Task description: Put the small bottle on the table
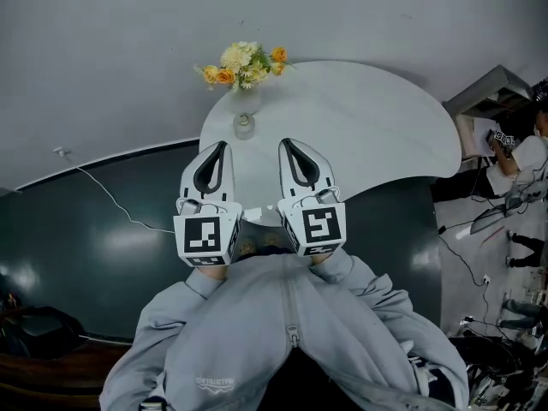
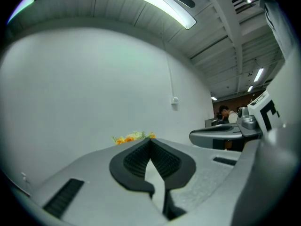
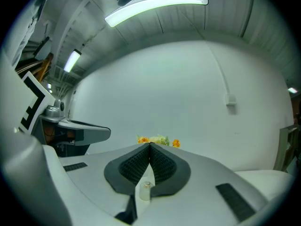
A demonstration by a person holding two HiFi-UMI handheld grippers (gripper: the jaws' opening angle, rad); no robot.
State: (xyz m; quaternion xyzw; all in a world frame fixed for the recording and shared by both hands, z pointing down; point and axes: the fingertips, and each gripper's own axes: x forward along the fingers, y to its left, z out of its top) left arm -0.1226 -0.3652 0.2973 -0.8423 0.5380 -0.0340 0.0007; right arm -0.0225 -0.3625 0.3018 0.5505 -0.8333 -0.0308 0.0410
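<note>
At the white table (image 1: 368, 135), left gripper (image 1: 223, 145) and right gripper (image 1: 285, 142) have jaws together.

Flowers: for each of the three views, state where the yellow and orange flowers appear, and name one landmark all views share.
Head view: flowers upper centre, at the white table's far edge.
Left gripper view: flowers at centre, just above the left gripper's tips.
Right gripper view: flowers at centre, just above the right gripper's tips.
Shared landmark: the pale wall behind them.
</note>
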